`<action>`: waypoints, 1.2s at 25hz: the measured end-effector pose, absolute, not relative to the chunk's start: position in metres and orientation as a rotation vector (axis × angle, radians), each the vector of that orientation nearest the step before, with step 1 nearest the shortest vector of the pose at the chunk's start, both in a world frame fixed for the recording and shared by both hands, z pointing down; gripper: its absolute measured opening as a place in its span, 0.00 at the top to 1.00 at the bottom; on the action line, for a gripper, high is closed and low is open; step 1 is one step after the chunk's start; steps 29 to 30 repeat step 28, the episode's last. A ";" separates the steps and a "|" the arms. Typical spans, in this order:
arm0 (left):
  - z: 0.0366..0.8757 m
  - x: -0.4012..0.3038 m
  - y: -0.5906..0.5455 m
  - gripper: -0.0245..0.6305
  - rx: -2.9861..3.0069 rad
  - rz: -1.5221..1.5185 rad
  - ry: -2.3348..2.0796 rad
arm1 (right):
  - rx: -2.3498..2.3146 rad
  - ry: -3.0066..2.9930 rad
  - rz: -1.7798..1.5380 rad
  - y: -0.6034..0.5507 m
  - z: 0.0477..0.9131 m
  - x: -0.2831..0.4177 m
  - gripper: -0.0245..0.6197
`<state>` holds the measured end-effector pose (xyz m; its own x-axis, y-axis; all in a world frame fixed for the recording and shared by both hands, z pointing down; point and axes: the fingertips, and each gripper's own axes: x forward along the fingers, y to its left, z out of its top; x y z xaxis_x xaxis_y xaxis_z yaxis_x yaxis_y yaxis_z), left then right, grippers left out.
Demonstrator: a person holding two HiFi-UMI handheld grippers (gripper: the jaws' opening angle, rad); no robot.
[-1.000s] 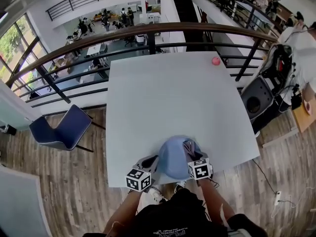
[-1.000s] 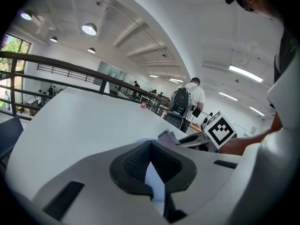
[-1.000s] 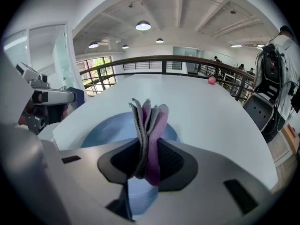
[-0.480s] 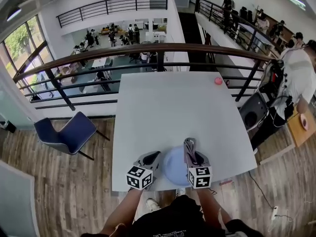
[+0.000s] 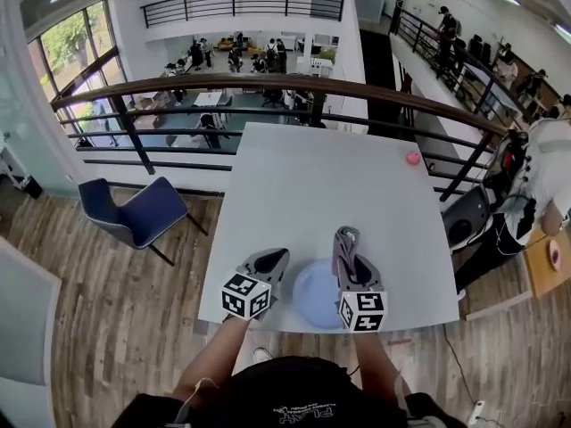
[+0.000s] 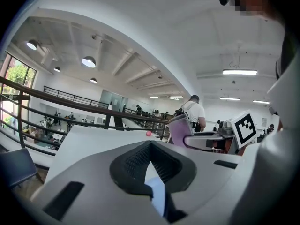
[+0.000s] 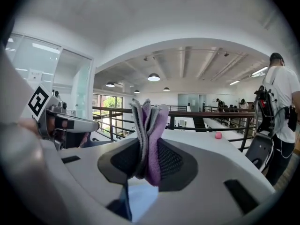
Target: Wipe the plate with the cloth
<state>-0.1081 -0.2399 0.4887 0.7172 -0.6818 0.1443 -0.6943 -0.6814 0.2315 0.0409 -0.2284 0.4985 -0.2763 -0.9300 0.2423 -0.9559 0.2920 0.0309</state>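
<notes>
A pale blue plate [image 5: 319,297] lies on the white table [image 5: 312,185] near its front edge, between my two grippers. My left gripper [image 5: 275,259] stands just left of the plate, jaws shut tip to tip with nothing between them [image 6: 150,146]. My right gripper [image 5: 350,264] is over the plate's right rim, shut on a folded grey and purple cloth [image 5: 343,239] that sticks up out of the jaws. The right gripper view shows the cloth [image 7: 150,125] pinched between the dark pads, with the plate [image 7: 140,196] seen below it. The cloth is off the plate.
A small pink ball [image 5: 412,158] rests at the table's far right. A dark railing [image 5: 268,83] runs behind the table. A blue chair [image 5: 134,212] stands on the wooden floor at left. A person [image 5: 544,185] and equipment are at right.
A second ago the plate was up between the grippers with the cloth on it. Now the plate lies flat on the table and the cloth is raised off it.
</notes>
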 end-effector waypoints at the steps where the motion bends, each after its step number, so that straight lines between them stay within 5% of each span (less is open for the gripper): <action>1: 0.485 -0.109 -0.240 0.96 2.652 0.061 -1.105 | 1.729 -2.359 0.163 -0.229 0.494 0.041 0.79; 30: 0.479 -0.088 -0.226 0.96 2.665 0.100 -1.182 | 1.681 -2.460 0.149 -0.232 0.479 0.063 0.79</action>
